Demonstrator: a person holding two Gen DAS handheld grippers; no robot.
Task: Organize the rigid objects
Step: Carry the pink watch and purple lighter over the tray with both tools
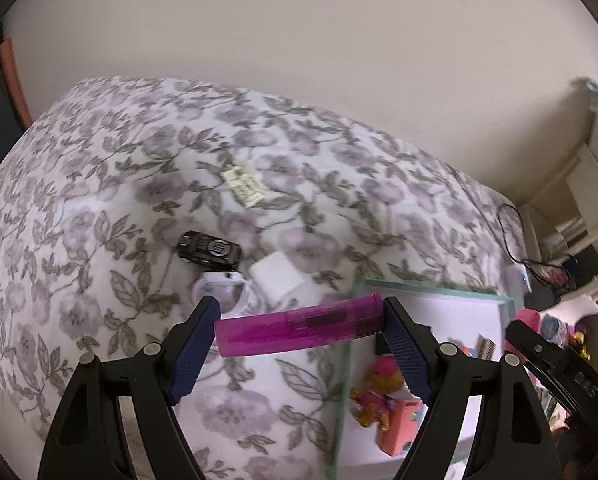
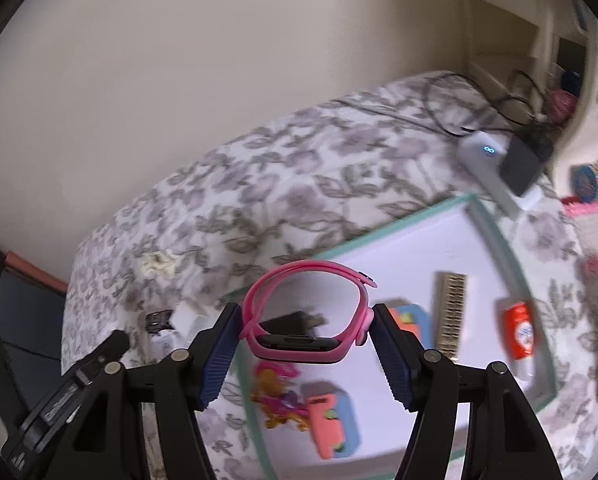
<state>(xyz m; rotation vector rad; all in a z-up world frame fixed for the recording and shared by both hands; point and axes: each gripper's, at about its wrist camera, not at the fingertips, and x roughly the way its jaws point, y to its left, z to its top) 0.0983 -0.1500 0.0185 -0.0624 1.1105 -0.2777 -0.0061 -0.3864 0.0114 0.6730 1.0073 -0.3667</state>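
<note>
My left gripper [image 1: 299,328] is shut on a purple lighter [image 1: 299,326], held crosswise above the floral bedspread [image 1: 99,184] beside the left rim of a white tray with a green edge [image 1: 435,286]. My right gripper [image 2: 305,334] is shut on a pink smartwatch [image 2: 299,350], held above the same tray [image 2: 383,228]. In the tray lie a small toy figure [image 2: 277,396], a pink and blue toy [image 2: 331,424], a comb [image 2: 451,312] and an orange tube [image 2: 519,336].
On the bedspread beyond the left gripper lie a black toy car [image 1: 210,250], a white watch [image 1: 223,286], a white square block [image 1: 277,276] and a cream tag [image 1: 245,188]. A white power bank [image 2: 487,152] with cables lies past the tray. Cluttered shelves stand at the right.
</note>
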